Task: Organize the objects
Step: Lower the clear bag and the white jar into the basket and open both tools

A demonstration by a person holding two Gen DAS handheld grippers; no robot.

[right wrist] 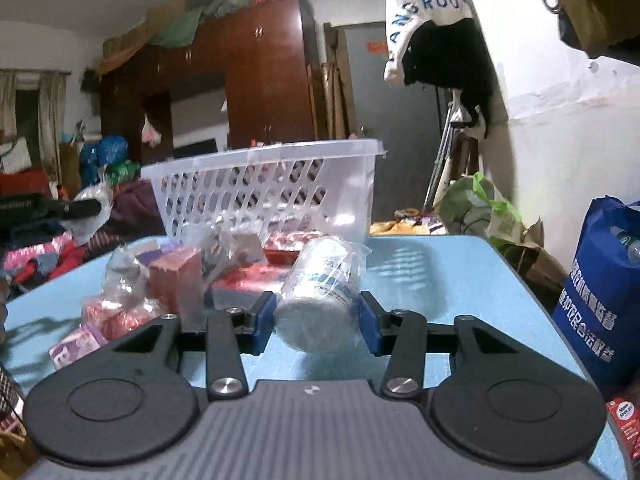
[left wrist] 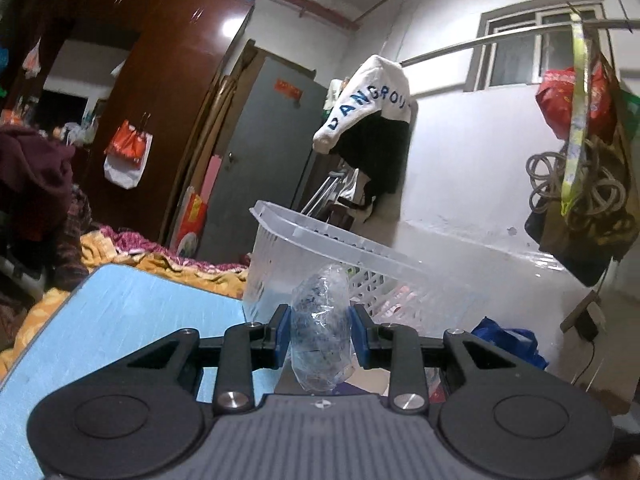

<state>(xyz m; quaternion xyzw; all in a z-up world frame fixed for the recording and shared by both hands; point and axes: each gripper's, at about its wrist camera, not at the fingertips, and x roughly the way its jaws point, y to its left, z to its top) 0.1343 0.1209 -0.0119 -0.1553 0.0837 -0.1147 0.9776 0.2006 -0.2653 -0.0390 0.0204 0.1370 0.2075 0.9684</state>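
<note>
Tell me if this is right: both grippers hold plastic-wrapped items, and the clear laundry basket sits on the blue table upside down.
Not quite. In the right wrist view the basket stands upright on the blue table, rim up, not upside down. The rest holds.

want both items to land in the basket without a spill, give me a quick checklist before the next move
1. Left gripper clamped on the clear plastic-wrapped item: ok, both blue pads press its sides.
2. Right gripper clamped on the wrapped white bottle: ok, the pads touch both sides.
3. White basket upright with its top open: ok.
4. Left item above the basket rim: cannot tell, it sits in front of the near wall.
5. Right path to the basket: not ok, red boxes and wrapped packs crowd the blue table just left of the bottle.
</note>
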